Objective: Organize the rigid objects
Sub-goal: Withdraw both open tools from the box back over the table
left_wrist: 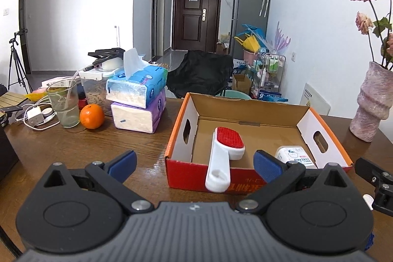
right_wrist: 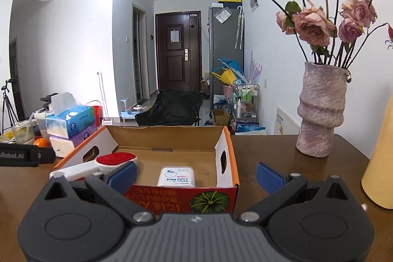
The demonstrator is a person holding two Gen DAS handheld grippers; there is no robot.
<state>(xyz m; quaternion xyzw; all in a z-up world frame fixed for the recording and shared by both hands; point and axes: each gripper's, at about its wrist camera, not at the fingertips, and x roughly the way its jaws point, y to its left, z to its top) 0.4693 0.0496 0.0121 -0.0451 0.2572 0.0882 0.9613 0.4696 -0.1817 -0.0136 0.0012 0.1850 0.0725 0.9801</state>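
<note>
An open cardboard box point(left_wrist: 248, 112) point(right_wrist: 172, 136) with a red front stands on the wooden table. Inside it a white lint brush with a red pad point(left_wrist: 227, 142) point(right_wrist: 115, 158) leans with its handle over the front wall. A small white container point(left_wrist: 296, 156) point(right_wrist: 177, 176) lies in the box's right part. My left gripper point(left_wrist: 195, 165) hovers open just before the box front, nothing between its blue pads. My right gripper point(right_wrist: 196, 176) is open too, in front of the box's right corner. Part of the right gripper point(left_wrist: 375, 181) shows at the left wrist view's right edge.
Two stacked tissue packs point(left_wrist: 137, 99), an orange point(left_wrist: 91, 116), a glass with a straw point(left_wrist: 64, 104) and cables sit at the left. A pink vase with dried roses point(right_wrist: 319, 112) stands at the right. A yellow object point(right_wrist: 380, 163) is at the far right edge.
</note>
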